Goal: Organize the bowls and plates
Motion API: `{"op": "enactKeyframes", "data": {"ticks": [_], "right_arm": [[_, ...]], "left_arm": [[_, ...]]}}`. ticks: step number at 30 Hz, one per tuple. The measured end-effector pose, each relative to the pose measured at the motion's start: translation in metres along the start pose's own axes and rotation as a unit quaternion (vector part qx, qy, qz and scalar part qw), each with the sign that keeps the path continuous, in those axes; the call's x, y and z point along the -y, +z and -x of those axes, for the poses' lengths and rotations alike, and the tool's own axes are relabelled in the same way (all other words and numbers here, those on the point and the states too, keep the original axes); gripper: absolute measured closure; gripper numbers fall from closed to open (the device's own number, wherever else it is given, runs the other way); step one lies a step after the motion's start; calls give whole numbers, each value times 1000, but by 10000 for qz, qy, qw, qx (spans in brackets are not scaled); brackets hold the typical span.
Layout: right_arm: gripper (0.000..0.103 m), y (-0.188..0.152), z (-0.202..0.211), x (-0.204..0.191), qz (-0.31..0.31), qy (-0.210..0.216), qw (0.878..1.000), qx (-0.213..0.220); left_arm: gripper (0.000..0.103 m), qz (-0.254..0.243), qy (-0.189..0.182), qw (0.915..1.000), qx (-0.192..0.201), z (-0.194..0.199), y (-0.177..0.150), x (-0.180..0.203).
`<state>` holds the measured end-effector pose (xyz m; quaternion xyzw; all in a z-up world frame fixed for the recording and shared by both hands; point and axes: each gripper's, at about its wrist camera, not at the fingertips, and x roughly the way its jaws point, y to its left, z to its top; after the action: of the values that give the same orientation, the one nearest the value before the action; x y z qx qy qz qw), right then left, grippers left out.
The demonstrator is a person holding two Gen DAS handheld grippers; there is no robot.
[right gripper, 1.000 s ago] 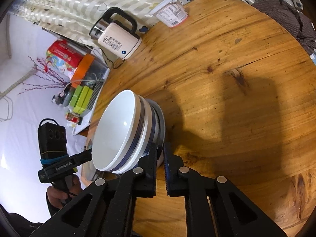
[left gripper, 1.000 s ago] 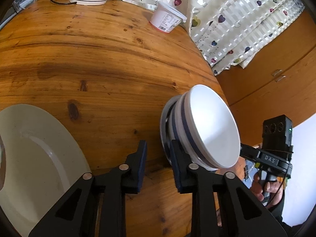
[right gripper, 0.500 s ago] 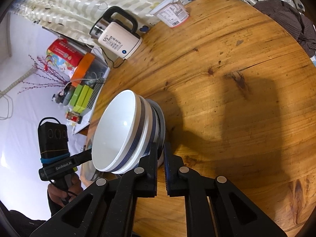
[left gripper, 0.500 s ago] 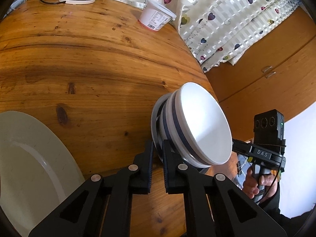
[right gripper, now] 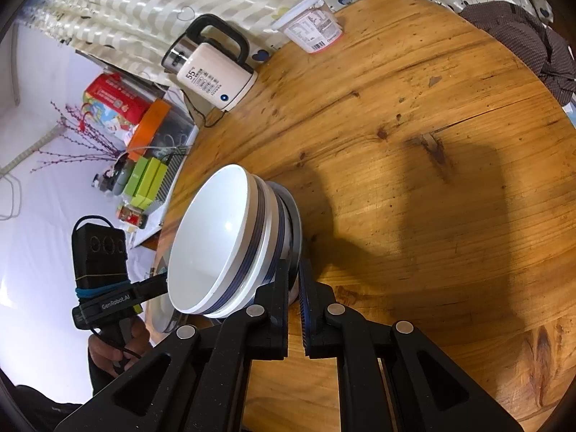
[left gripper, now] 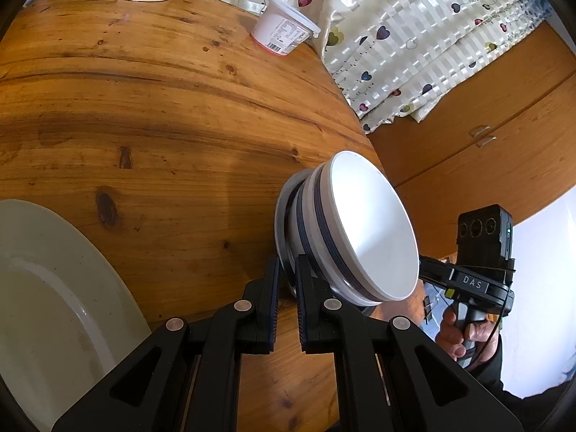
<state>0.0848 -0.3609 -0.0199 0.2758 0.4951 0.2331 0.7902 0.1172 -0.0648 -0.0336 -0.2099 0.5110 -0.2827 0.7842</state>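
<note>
A stack of white bowls with dark blue bands sits on a small grey plate near the edge of the round wooden table. My left gripper is shut on the plate's rim from one side. My right gripper is shut on the plate's rim from the opposite side, under the bowls. A large white plate lies at the lower left of the left wrist view.
A white electric kettle with its cord and a white plastic tub stand at the table's far edge by the heart-patterned curtain. A dark cloth lies at the table's right. Boxes and clutter sit beyond the table.
My left gripper has closed from open onto the plate's rim under the bowls. The right gripper has stayed shut on the opposite rim.
</note>
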Motion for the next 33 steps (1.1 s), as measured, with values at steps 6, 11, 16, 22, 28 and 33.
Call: {"op": "enactKeyframes", "data": {"ticks": [6, 11, 16, 22, 28, 33], "right_arm": [[96, 2, 0, -1, 43, -56, 10000, -5], [96, 3, 1, -3, 68, -62, 10000, 2], [96, 5, 2, -4, 89, -54, 9999, 24], [96, 6, 2, -6, 95, -49, 9999, 33], [96, 6, 4, -7, 106, -44, 9999, 42], [96, 6, 6, -16, 146, -39, 9999, 58]], "left_arm": [[96, -11, 85, 10000, -4, -2, -1, 3], [96, -26, 82, 10000, 30, 0, 0, 5], [96, -45, 88, 9999, 66, 3, 2, 6], [96, -52, 102, 9999, 94, 6, 1, 6], [96, -68, 121, 9998, 120, 9, 1, 7], [96, -82, 138, 9997, 160, 13, 1, 9]]}}
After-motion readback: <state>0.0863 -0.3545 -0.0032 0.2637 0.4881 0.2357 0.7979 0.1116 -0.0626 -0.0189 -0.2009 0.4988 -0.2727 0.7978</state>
